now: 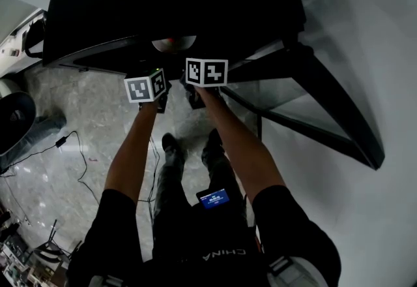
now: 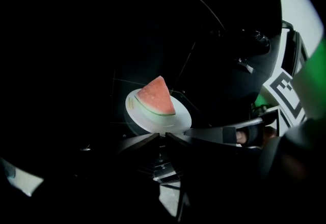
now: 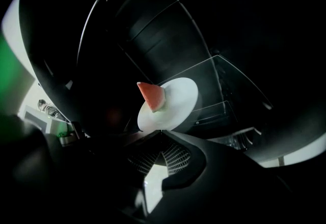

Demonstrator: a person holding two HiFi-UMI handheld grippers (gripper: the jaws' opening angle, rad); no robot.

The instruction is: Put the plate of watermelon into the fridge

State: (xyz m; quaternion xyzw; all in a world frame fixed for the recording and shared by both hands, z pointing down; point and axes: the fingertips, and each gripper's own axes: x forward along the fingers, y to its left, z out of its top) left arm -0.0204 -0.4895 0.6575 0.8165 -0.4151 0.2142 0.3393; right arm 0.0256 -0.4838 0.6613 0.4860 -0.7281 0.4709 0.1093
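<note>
1. The fridge is the big black body in front of me. Its inside is dark, with thin glass shelf edges just showing behind the plate.
2. My 2 grippers are side by side at the fridge opening. The left gripper has its jaws drawn narrow, tips nipping the near rim of the plate. The right gripper has its jaws narrow too, pinched on that same near rim a little to one side.
3. The plate is white, round and shallow, and it sits inside the dark opening just beyond my jaw tips. I cannot tell whether it rests on a shelf or hangs from my grip. I judge it stiff, fairly light and glazed, so slippery in a pinch and breakable if it drops. The rim is the only place to hold it. 2 grips spread along the near edge should stop it tipping forward.
4. The watermelon is 1 red wedge with a green rind, standing on the plate toward its near side. I expect it to be wet, soft and loose, so it could slide if the plate tilts. I would keep the plate level and leave the fruit alone.
</note>
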